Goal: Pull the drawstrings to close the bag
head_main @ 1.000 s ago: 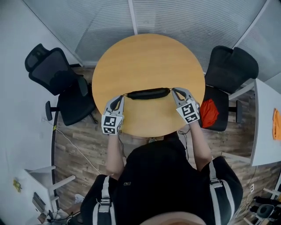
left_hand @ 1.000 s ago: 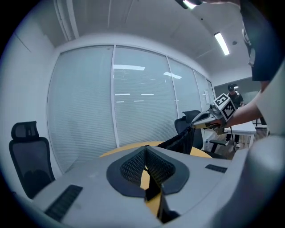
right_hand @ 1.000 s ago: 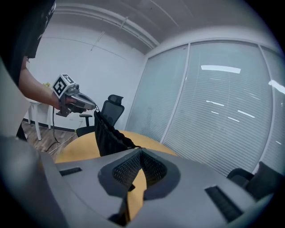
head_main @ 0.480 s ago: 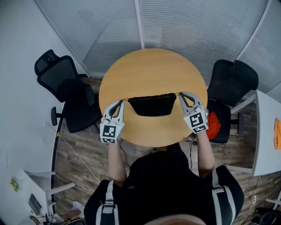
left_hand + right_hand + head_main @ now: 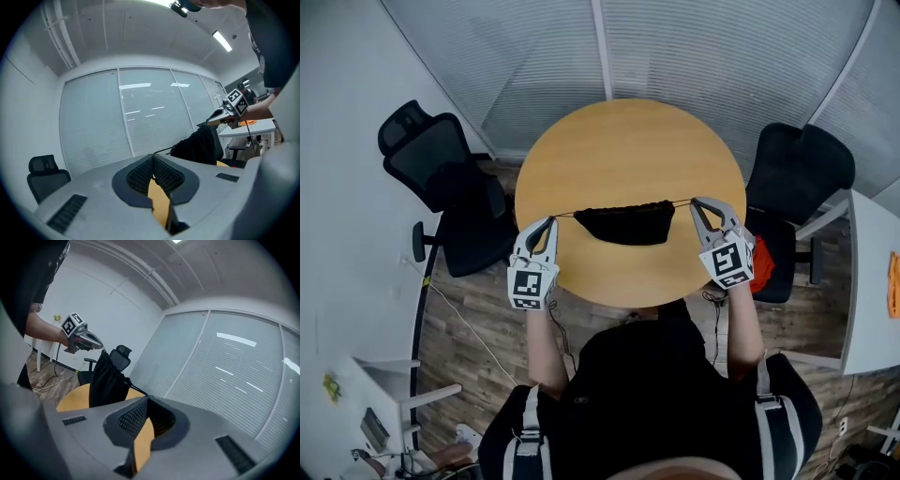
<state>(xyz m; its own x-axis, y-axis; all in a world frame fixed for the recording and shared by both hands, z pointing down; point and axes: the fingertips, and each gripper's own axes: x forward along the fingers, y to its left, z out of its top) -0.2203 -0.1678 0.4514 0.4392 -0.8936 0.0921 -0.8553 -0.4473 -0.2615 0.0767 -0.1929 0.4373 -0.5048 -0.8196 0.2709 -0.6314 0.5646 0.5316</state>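
Seen from above, a person stood at a round wooden table (image 5: 628,141) with a gripper in each hand. A black bag (image 5: 628,223) hung between the 2 grippers, over the near half of the table, its mouth gathered into folds. The left gripper (image 5: 549,222) was clenched on the left drawstring (image 5: 565,214). The right gripper (image 5: 693,202) was clenched on the right drawstring (image 5: 681,202). Both cords ran taut and nearly level from the bag's top corners to the jaw tips. Whether the bag's bottom touched the table could not be told. A black left chair (image 5: 441,178) and a black right chair (image 5: 802,169) flanked the table.
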